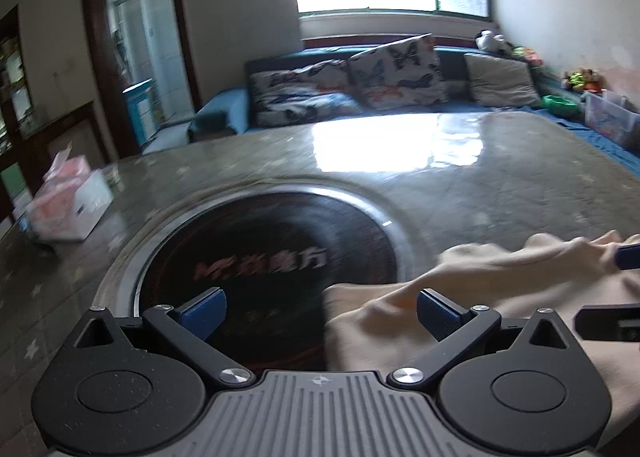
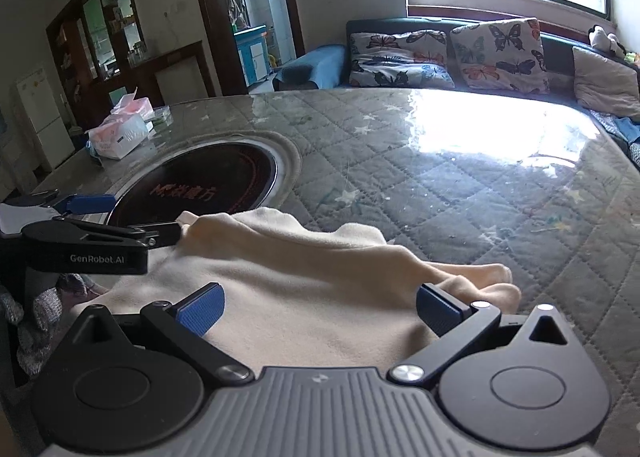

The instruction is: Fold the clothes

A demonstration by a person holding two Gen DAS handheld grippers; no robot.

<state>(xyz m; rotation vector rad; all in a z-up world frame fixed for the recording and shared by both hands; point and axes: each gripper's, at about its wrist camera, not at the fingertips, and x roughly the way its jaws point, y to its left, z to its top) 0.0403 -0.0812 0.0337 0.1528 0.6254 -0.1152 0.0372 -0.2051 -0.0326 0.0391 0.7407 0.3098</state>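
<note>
While both jaws sit spread wide, the cream garment [image 2: 304, 281] lies rumpled at the desk's [image 2: 460, 185] near edge, under the right hand-held gripper [image 2: 320, 311], its left end beside the left hand-held gripper [image 1: 320, 313].

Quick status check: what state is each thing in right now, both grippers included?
Left gripper: open, at the garment's left edge.
Right gripper: open, over the garment.
Garment: cream, bunched, not neatly folded, partly over the hob.
Hob: set in the table, dark.
Tissue box: open, tissue sticking out.
</note>
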